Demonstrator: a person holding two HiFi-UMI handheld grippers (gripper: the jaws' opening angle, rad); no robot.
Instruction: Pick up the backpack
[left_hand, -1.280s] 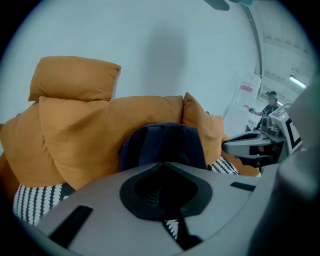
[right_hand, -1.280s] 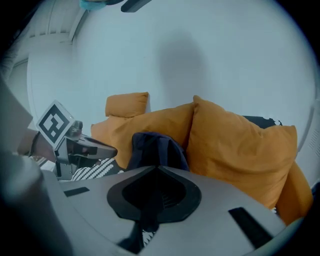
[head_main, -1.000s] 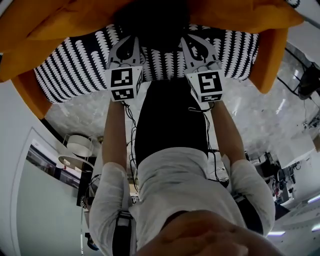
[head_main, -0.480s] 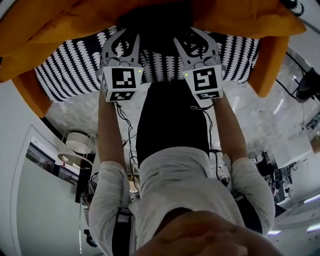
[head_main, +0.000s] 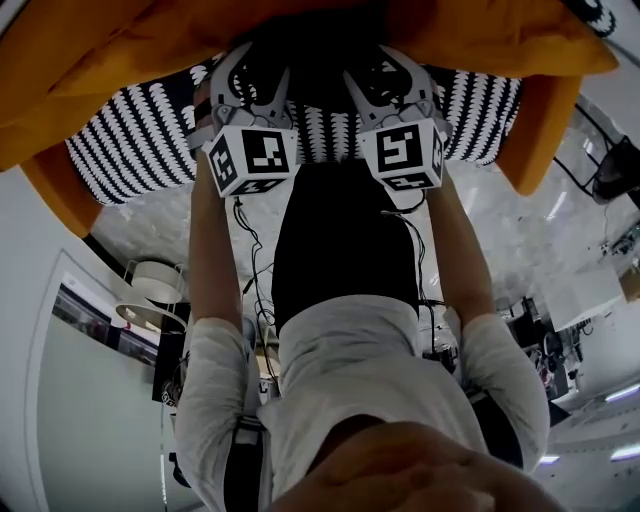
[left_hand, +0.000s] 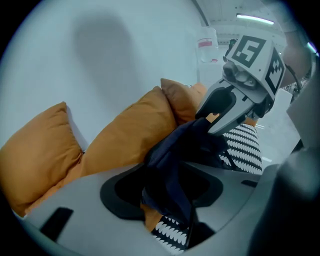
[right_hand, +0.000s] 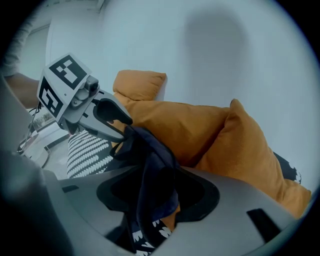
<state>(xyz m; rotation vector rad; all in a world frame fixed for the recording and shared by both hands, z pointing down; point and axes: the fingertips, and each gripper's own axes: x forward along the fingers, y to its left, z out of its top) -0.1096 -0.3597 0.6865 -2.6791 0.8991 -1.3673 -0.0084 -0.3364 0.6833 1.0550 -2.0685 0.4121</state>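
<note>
Left gripper (head_main: 258, 68) and right gripper (head_main: 378, 66): both jaw pairs have just been opening and now stand spread wide, pads off the cloth. A fold of the dark navy fabric backpack (left_hand: 172, 165) hangs loose in each gap, clamped by neither. Head view: backpack at 12 o'clock, left gripper at 11, right gripper at 1. The backpack lies on the black-and-white patterned seat cushion (head_main: 130, 140), with orange fabric pillows (left_hand: 127, 132) behind it.
</note>
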